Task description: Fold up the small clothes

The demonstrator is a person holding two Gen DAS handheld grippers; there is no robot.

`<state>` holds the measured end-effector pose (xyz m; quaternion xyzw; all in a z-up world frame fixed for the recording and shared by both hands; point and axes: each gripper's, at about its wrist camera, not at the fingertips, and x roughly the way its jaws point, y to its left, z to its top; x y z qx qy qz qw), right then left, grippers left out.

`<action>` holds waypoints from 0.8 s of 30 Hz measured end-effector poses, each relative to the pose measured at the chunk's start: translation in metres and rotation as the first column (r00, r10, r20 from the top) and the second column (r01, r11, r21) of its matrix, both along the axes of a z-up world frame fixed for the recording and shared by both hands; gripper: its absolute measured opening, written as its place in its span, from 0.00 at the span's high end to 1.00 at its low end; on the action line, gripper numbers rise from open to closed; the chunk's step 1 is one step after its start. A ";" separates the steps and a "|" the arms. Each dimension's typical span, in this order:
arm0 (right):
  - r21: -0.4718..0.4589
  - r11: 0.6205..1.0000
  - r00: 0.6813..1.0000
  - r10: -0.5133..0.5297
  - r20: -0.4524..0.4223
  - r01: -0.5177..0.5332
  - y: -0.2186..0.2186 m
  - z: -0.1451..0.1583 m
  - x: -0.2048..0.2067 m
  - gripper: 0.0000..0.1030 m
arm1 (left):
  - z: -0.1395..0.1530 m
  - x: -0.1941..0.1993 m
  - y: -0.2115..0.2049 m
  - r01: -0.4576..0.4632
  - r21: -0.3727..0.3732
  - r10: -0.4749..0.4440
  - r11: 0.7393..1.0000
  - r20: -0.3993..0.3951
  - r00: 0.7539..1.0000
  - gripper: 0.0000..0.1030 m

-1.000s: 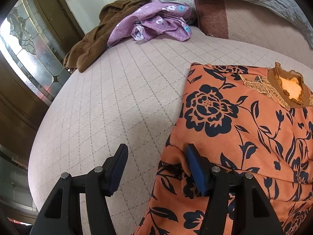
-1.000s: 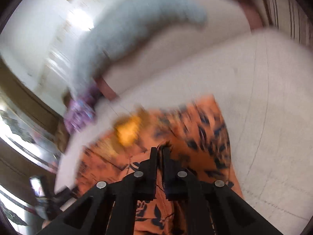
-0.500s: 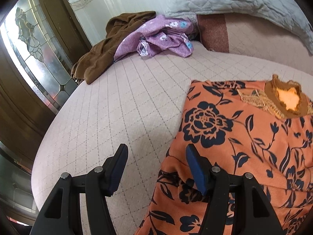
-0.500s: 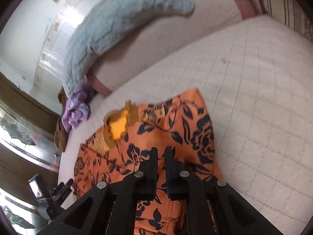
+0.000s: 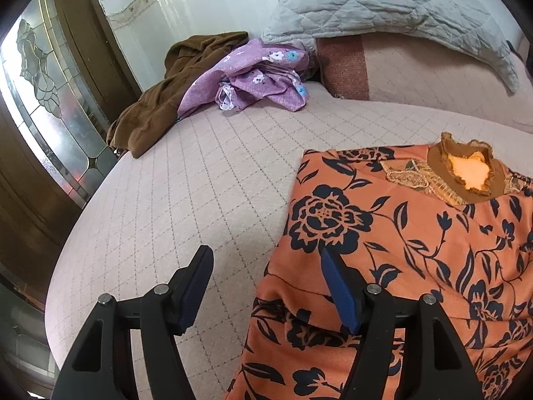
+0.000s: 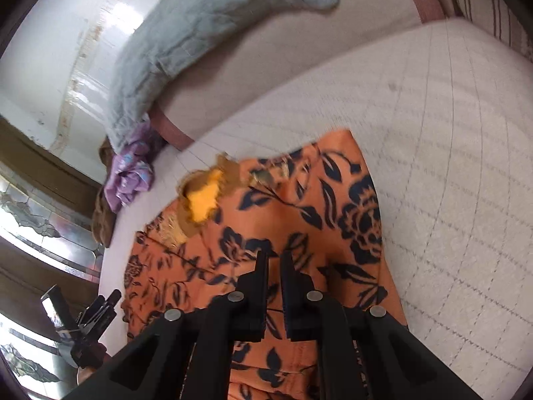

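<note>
- Bed (image 5: 206,180): carrying surface, covered in a pale pinkish quilted spread with a diamond stitch pattern; its left edge curves away toward a wooden door with leaded glass (image 5: 50,100).
- Orange garment (image 5: 416,250): small top, orange with a dark blue flower-and-leaf print, brown ruffled neckline with gold trim and a yellow-orange lining showing inside. It lies spread flat on the bed toward the near edge, neckline pointing to the head end. The part nearest the cameras sits as a doubled layer with a crease across it.
- Left gripper (image 5: 266,266): black frame, blue pads. Jaws spread and opening wider. The left finger stands over bare bedspread, the right finger over the garment's left border, so that the cloth edge lies between them; neither pad presses on it.
- Right gripper (image 6: 273,260): black, hovering over the middle of the orange garment. Jaws nearly pressed together, a narrow slit left; whether cloth is caught in it, cannot tell. View slightly blurred.
- Purple floral garment (image 5: 256,76): crumpled at the far left corner of the bed.
- Brown garment (image 5: 166,93): heaped beside and partly under the purple one, draping over the left edge.
- Grey quilted blanket (image 5: 393,6): lying along the head end, over a pillow with a reddish-brown band (image 5: 343,66).
</note>
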<state>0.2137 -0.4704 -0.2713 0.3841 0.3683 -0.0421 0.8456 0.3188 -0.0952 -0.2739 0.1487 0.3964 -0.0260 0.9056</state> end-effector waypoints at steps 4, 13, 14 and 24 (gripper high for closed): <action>0.017 0.999 0.999 -0.039 0.012 0.039 -0.002 -0.005 -0.004 0.20 | 0.001 -0.002 -0.003 0.019 0.004 -0.019 1.000 0.008 1.000 0.29; 0.108 0.992 0.998 -0.063 -0.027 0.066 -0.016 -0.026 0.000 0.38 | -0.003 -0.002 -0.005 0.027 0.012 -0.027 1.000 0.000 1.000 0.29; 0.105 0.992 0.997 -0.067 -0.037 0.070 -0.017 -0.029 0.002 0.38 | -0.003 -0.002 -0.005 0.028 0.013 -0.028 1.000 -0.001 1.000 0.29; -0.017 0.999 0.996 -0.041 -0.073 0.040 0.001 -0.038 0.016 0.90 | -0.007 -0.002 -0.008 0.031 0.025 -0.031 0.999 -0.012 0.999 0.29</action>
